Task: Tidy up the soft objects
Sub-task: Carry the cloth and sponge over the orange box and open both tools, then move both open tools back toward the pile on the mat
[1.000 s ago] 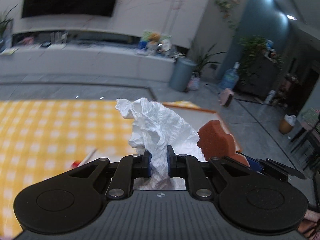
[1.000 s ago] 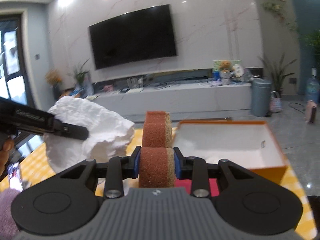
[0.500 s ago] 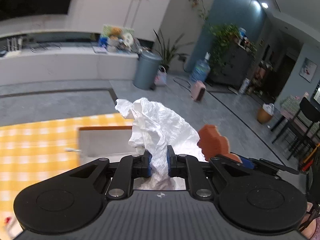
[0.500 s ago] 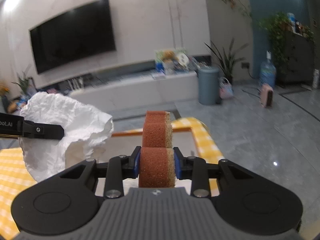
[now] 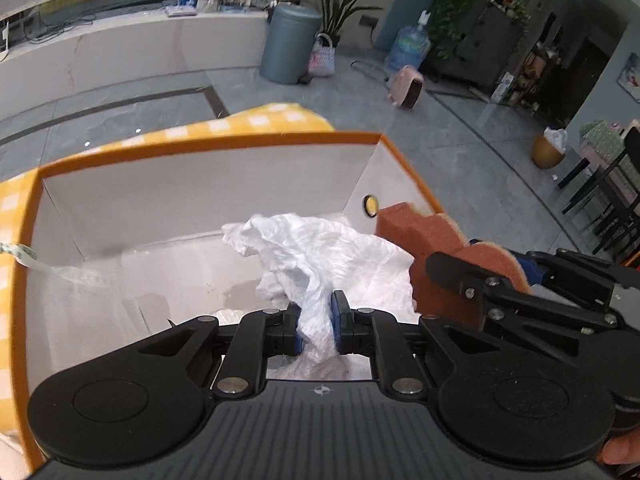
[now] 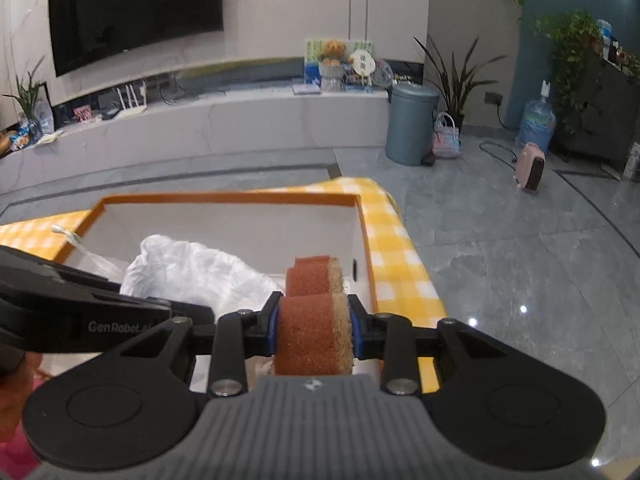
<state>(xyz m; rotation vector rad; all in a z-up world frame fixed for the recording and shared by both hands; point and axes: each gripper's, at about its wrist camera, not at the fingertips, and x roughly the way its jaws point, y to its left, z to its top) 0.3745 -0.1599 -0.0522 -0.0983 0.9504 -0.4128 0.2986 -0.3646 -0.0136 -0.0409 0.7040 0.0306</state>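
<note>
White crumpled cloth (image 5: 320,252) pinched in the left claw (image 5: 316,324), hanging over the orange-rimmed box (image 5: 208,146) just ahead, ready for dropping in. Alongside to its right, the right claw (image 6: 314,330) clamps the rust-brown sponge (image 6: 316,320) above the same box. Both claws tilt downward, side by side.

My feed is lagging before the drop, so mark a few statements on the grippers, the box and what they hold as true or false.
1. The left gripper pinches a white cloth. True.
2. The right gripper is empty. False: it is shut on a brown sponge.
3. The box has an orange rim. True.
4. The box sits on a bare wooden top. False: it is on a yellow checked tablecloth.
5. The cloth hangs over the box's inside. True.
</note>
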